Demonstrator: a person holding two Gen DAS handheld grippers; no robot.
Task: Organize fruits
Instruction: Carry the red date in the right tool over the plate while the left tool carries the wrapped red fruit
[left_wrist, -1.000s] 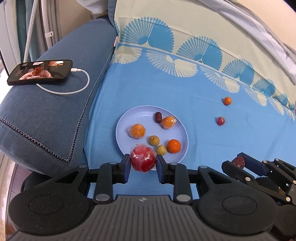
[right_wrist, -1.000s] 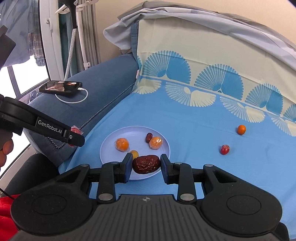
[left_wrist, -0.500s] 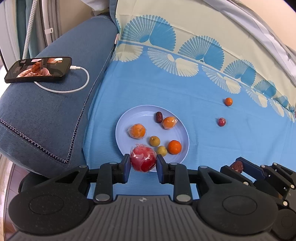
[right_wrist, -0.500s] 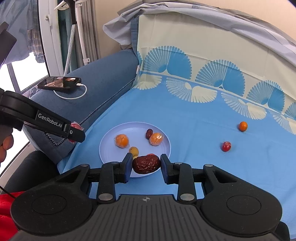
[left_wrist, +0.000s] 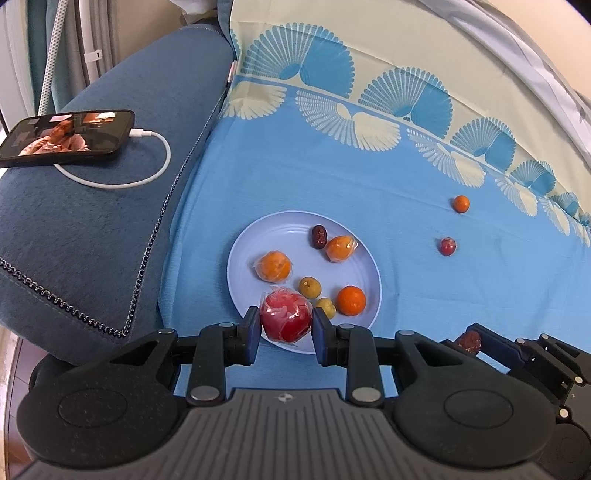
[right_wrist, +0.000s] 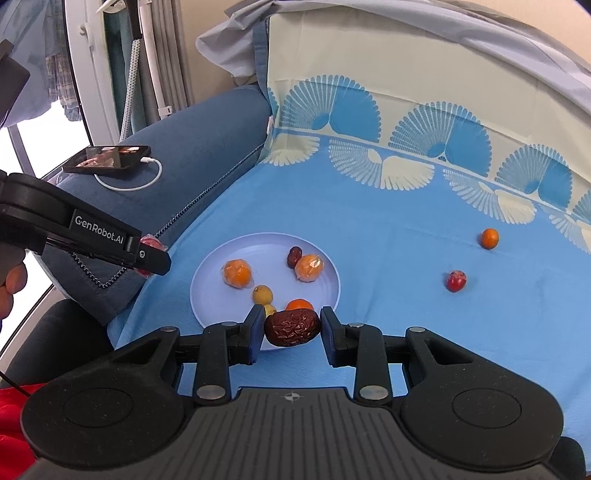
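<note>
A pale blue plate (left_wrist: 258, 236) (right_wrist: 221, 258) lies on the blue cloth with two wrapped oranges, a bare orange (left_wrist: 351, 300), two small yellow-green fruits and a dark date (left_wrist: 318, 236). My left gripper (left_wrist: 284, 325) is shut on a wrapped red fruit (left_wrist: 285, 319) above the plate's near edge. My right gripper (right_wrist: 292, 328) is shut on a wrinkled red date (right_wrist: 292, 327) above the plate's near rim; it also shows in the left wrist view (left_wrist: 469, 341). A small orange fruit (left_wrist: 461, 204) (right_wrist: 489, 238) and a small red fruit (left_wrist: 447, 246) (right_wrist: 456, 281) lie on the cloth to the right.
A phone (left_wrist: 66, 137) on a white cable (left_wrist: 147, 173) lies on the dark blue sofa arm (left_wrist: 92, 229) to the left. The patterned cloth rises up the backrest behind. A window frame (right_wrist: 96, 74) stands at the far left.
Both grippers have shifted slightly towards the plate, each still holding its fruit. The fruits on the plate and cloth have not moved.
</note>
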